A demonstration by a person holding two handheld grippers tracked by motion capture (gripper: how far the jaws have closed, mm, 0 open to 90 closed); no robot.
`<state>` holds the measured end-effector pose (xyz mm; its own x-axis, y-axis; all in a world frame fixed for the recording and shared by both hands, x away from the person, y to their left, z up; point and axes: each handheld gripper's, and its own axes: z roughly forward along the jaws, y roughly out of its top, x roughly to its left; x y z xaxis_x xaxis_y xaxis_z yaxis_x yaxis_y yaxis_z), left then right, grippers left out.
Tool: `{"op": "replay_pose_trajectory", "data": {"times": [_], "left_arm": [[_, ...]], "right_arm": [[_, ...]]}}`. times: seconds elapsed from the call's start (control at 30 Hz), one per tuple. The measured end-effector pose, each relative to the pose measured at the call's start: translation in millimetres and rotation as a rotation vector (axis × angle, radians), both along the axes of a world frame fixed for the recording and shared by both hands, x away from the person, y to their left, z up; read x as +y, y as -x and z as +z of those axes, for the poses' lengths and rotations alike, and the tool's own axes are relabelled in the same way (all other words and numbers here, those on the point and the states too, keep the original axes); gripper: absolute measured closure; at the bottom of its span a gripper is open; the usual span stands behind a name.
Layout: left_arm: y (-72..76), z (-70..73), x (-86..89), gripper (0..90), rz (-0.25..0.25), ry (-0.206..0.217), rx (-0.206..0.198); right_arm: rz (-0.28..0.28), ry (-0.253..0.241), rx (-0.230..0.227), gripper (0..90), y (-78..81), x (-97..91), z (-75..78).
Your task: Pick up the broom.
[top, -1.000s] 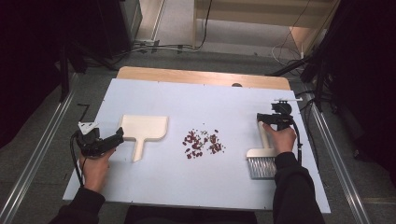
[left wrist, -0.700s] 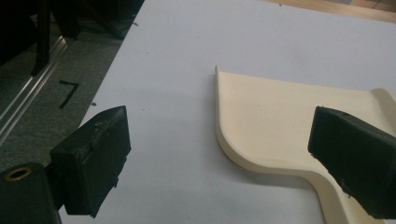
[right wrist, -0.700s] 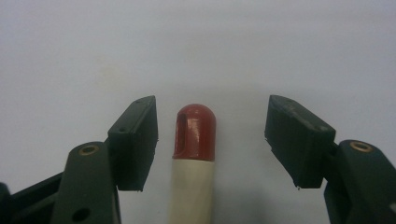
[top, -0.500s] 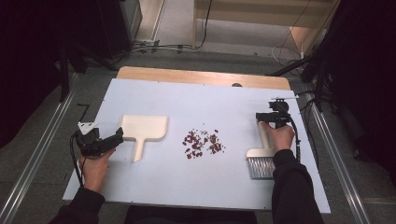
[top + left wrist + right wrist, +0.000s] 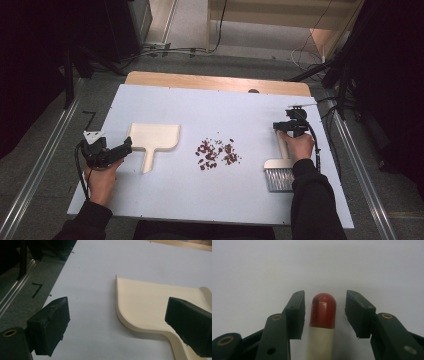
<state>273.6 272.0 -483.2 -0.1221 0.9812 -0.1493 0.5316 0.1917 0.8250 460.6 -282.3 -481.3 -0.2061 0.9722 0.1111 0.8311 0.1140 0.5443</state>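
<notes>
The 2 fingers of the right gripper (image 5: 324, 315) stand apart on either side of the red-capped tip of the brush (image 5: 322, 322) handle, having just been closing, with a gap left on both sides and no pad pressing yet. In the high view that gripper (image 5: 286, 126) sits at right of centre, the brush (image 5: 281, 170) lying flat on the pale bench (image 5: 200, 100) with its grey bristles toward the lower edge of the frame. At left, the left gripper (image 5: 127, 145) holds its fingers wide apart just beside the cream dustpan (image 5: 155, 140); seen from that gripper, the dustpan (image 5: 155, 305) lies between and beyond the black fingers, untouched. A scatter of dark red crumbs (image 5: 216, 152) rests mid-frame between the 2 tools. The brush looks light and rigid, its glossy cap likely slippery, so a hold on the matte cream shaft just below the cap seems surer. The dustpan appears stiff, thin and light, best taken by its narrow handle.
</notes>
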Motion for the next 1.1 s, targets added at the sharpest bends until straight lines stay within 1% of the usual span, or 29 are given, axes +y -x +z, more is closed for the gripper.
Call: {"op": "replay_pose_trajectory", "data": {"times": [0.07,0.2,0.27,0.4,0.43,0.6,0.87,0.97,1.03,1.1], "left_arm": [[0.0,-0.1,0.1,6.7,-0.001,0.0,0.001],[0.2,-0.4,0.4,6.8,-0.002,0.001,0.002],[0.1,-0.5,0.6,6.7,-0.003,0.001,0.002],[0.4,-0.4,0.3,6.8,-0.003,0.001,0.004],[0.3,-0.5,0.4,6.7,-0.003,0.001,0.004],[0.2,-0.7,-0.2,6.7,-0.003,0.003,0.004],[1.0,-0.4,0.0,6.8,-0.004,0.006,0.004],[1.0,-0.5,0.1,6.7,-0.006,0.009,0.004],[0.9,-0.5,-0.1,6.8,-0.006,0.012,0.004],[1.1,-0.3,-0.7,6.7,-0.009,0.016,0.004]], "right_arm": [[0.0,-0.005,0.01,50.6,-1.3,1.2,-1.2],[0.003,-0.013,0.017,52.2,-4.1,0.8,-0.9],[0.002,-0.017,0.028,54.6,-4.8,1.0,-0.2],[0.002,-0.022,0.035,55.3,-4.9,1.0,0.0],[0.003,-0.023,0.039,57.1,-4.7,0.6,0.2],[0.006,-0.008,0.038,62.9,-3.8,0.5,0.1],[-0.001,-0.016,0.037,65.2,-3.6,-0.9,0.4],[-0.003,-0.035,0.023,65.7,-2.3,-0.2,2.6],[0.007,-0.033,0.006,65.8,-0.7,-0.1,6.1],[0.01,-0.046,-0.011,66.1,2.2,0.2,11.3]]}}
